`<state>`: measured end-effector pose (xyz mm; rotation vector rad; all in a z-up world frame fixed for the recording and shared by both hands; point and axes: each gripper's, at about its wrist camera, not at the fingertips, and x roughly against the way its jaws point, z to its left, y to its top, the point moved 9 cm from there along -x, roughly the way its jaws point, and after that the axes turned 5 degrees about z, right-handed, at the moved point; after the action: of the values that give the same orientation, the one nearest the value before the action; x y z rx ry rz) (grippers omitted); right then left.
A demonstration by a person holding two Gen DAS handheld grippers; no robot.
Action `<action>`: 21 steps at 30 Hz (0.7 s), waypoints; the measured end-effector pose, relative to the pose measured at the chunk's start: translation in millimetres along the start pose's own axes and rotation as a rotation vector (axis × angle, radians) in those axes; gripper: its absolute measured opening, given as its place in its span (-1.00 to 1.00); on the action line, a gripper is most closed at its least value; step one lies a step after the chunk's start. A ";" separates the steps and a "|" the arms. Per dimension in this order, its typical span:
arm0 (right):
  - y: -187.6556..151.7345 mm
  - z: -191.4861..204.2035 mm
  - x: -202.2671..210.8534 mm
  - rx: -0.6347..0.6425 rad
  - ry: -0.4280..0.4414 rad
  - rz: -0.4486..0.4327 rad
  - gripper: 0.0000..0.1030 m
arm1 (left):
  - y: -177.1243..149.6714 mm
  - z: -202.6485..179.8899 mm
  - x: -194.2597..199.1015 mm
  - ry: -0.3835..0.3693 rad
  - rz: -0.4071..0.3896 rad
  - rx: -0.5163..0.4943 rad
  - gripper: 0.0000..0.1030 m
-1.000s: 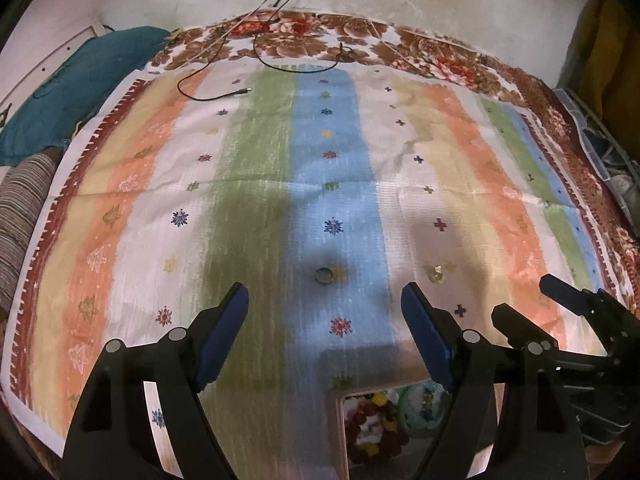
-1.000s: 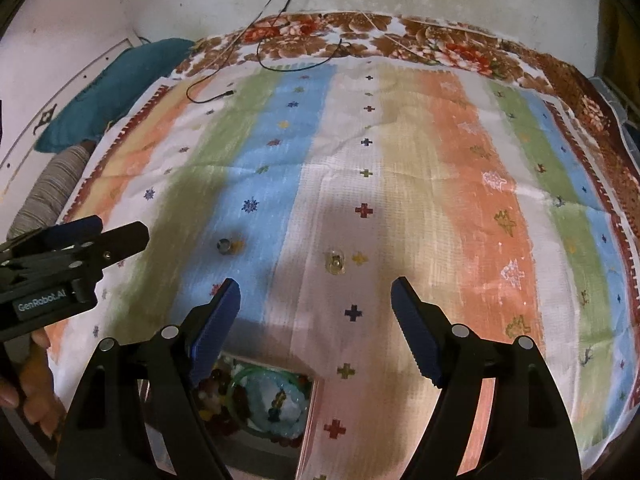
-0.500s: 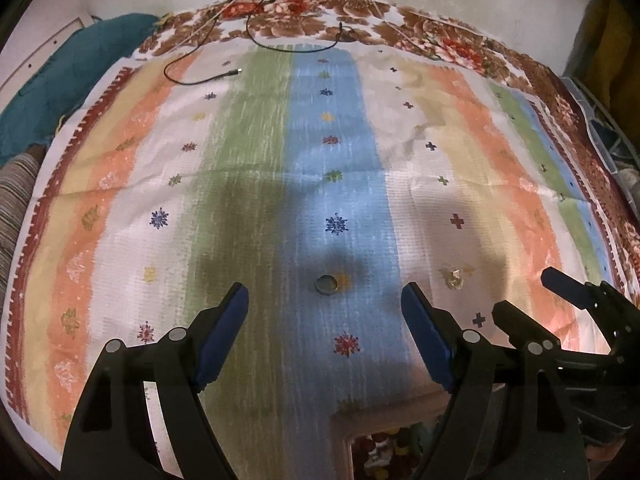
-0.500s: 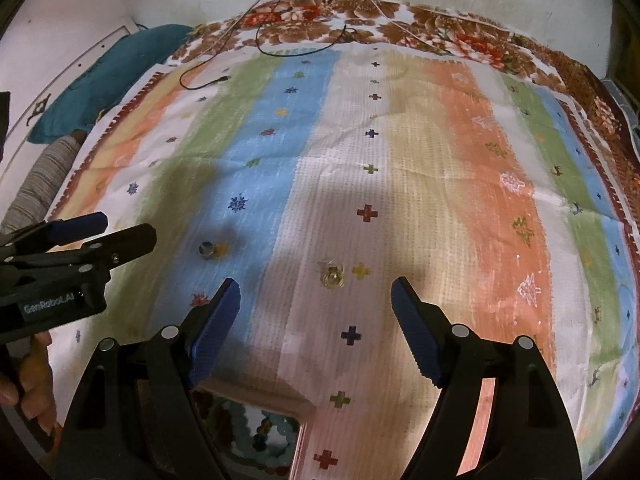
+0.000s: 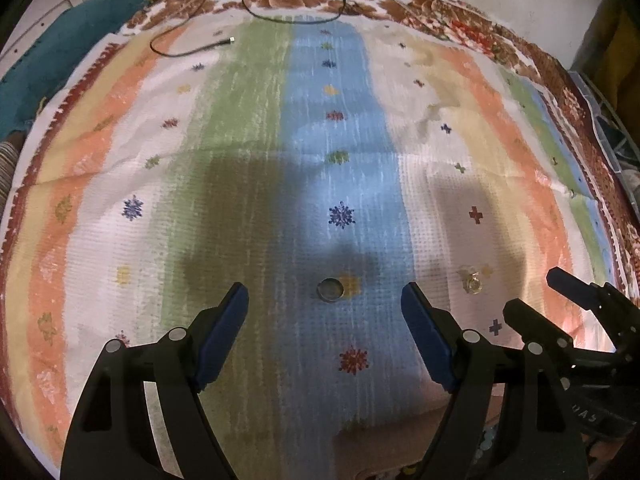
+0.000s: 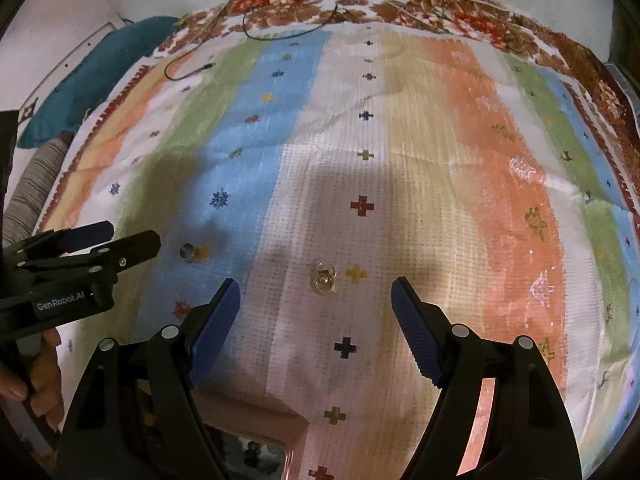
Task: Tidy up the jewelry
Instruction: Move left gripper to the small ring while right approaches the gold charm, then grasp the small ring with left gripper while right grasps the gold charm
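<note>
A small dark metal ring (image 5: 330,289) lies on the blue stripe of the striped cloth (image 5: 248,184), just ahead of my open left gripper (image 5: 325,296) and centred between its blue pads. A clear, gold-tinted jewel piece (image 6: 322,278) lies on the white stripe, just ahead of my open right gripper (image 6: 316,288). Nothing is held by either. The same ring (image 6: 187,251) shows left in the right wrist view, by the left gripper (image 6: 124,240). The jewel piece (image 5: 471,283) and the right gripper (image 5: 536,300) show at right in the left wrist view.
A pinkish jewelry box (image 6: 256,432) with beads inside sits at the near cloth edge (image 5: 384,440), mostly hidden under the grippers. A black cable (image 5: 188,50) lies at the far left of the cloth. A teal cushion (image 6: 96,76) rests off the left side.
Both grippers have come down and forward over the cloth. The ring and the jewel piece now lie closer between the fingers, and the box has slid mostly out of view below.
</note>
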<state>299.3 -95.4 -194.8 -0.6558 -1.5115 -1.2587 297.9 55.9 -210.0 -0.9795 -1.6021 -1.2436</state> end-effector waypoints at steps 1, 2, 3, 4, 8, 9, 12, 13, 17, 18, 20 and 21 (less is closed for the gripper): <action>-0.2 0.0 -3.2 0.005 -0.005 0.007 0.51 | -0.2 0.2 -3.8 -0.003 0.010 0.001 0.51; -0.1 -0.2 -5.9 0.008 -0.008 0.012 0.51 | -0.4 0.0 -7.2 -0.007 0.019 0.000 0.51; 0.2 -0.2 -9.3 0.010 -0.011 0.019 0.51 | -0.4 -0.2 -9.5 -0.009 0.024 -0.001 0.51; 0.9 -0.3 -11.5 0.010 -0.012 0.023 0.51 | -0.3 -0.3 -12.5 -0.011 0.030 -0.002 0.51; 3.3 -1.4 -22.5 0.012 -0.021 0.043 0.51 | -0.2 1.5 -21.7 -0.019 0.048 -0.002 0.51; 3.5 -1.5 -25.9 0.016 -0.025 0.051 0.51 | 0.1 1.8 -23.6 -0.022 0.053 -0.004 0.51; 5.3 -3.3 -31.2 0.018 -0.035 0.054 0.51 | 0.3 2.1 -29.0 -0.023 0.063 -0.010 0.48; 6.0 -3.3 -33.8 0.017 -0.032 0.059 0.51 | 0.2 2.2 -30.7 -0.022 0.066 -0.012 0.47; 7.1 -2.7 -39.4 0.024 -0.029 0.069 0.50 | 0.7 -0.4 -38.4 -0.030 0.079 -0.036 0.27; 7.6 -3.5 -40.6 0.025 -0.033 0.068 0.43 | 1.3 -1.5 -39.4 -0.033 0.077 -0.043 0.27; 7.0 -4.6 -43.9 0.027 -0.039 0.079 0.23 | 1.9 -1.8 -41.7 -0.031 0.074 -0.055 0.24; 6.2 -5.4 -46.5 0.027 -0.036 0.087 0.19 | 1.6 -1.7 -44.0 -0.032 0.079 -0.058 0.21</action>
<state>322.2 -89.7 -235.8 -0.7225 -1.5107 -1.1650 313.8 51.3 -250.8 -1.0940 -1.5441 -1.2322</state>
